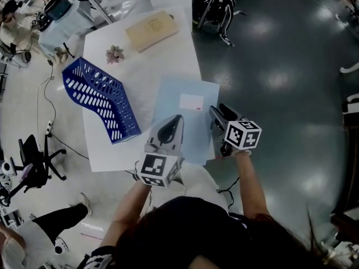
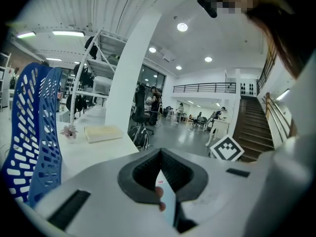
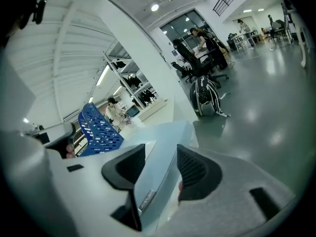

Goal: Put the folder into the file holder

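A light blue folder [image 1: 185, 108] with a white label lies flat on the white table [image 1: 174, 60]. To its left a blue perforated file holder [image 1: 101, 100] lies on the table. My left gripper [image 1: 175, 122] is at the folder's near left edge, and in the left gripper view its jaws [image 2: 160, 154] are shut on the thin folder edge [image 2: 167, 201]. My right gripper [image 1: 216, 114] is at the folder's right edge. In the right gripper view the folder [image 3: 158, 167] runs between the spread jaws [image 3: 160, 154], and the pads stand apart from it. The file holder [image 3: 101, 130] shows beyond.
A tan book [image 1: 151, 29] and a small dried flower [image 1: 115, 53] sit at the table's far end. The table's right edge drops to a dark floor, where a backpack [image 1: 216, 7] stands. An office chair [image 1: 33, 161] is at the left.
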### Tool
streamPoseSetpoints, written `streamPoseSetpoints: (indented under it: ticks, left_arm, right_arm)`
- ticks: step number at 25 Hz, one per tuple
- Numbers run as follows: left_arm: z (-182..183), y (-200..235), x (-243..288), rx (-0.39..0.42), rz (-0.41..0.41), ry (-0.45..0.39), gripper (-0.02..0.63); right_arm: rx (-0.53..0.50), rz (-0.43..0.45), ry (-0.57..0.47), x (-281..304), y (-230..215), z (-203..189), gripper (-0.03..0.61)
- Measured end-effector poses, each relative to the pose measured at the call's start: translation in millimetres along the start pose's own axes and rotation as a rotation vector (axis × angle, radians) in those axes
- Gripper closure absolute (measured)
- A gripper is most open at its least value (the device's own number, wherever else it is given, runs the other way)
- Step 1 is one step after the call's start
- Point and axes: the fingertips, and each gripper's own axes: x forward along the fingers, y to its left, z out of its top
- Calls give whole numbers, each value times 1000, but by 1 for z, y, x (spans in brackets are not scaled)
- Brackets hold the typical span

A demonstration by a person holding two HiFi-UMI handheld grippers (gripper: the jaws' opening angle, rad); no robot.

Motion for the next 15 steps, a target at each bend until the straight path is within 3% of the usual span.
streamPoseSetpoints:
  ticks: [15]
  left_arm:
    - [-16,10,16,-9,-1,47,609]
  right_arm:
    - [198,117,49,27,-15,-22,324]
